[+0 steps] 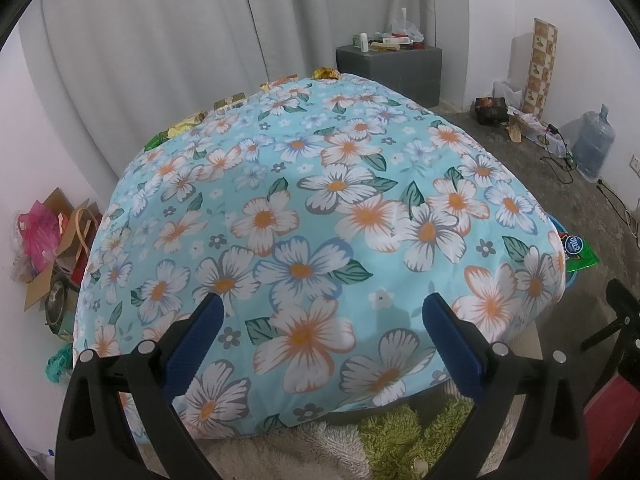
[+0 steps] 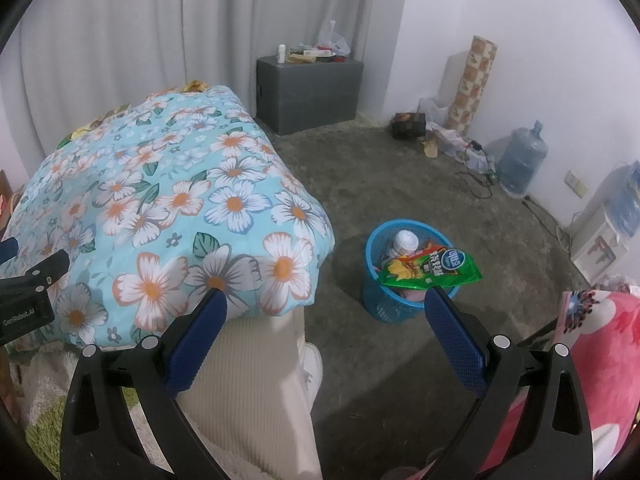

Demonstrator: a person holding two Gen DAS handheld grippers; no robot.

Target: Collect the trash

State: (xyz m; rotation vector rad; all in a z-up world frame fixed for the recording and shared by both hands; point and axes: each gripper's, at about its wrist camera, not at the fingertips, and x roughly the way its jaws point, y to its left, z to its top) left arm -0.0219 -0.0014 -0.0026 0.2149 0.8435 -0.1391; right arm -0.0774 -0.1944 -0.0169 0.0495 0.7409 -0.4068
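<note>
While both the left hand-held gripper and right hand-held gripper gape wide and empty, wrappers line the counter's far edge, and the green bag overhanging the bin may slide off if knocked

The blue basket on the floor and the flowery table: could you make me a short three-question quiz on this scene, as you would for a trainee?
1. True or false: the blue basket already holds a green snack bag.
2. Which describes the right gripper? A) open and empty B) shut on a wrapper C) out of view
3. Fill in: wrappers lie along the ___ edge of the floral tablecloth.

Key: 1 true. 2 A; the left gripper is open too. 3 far.
</note>
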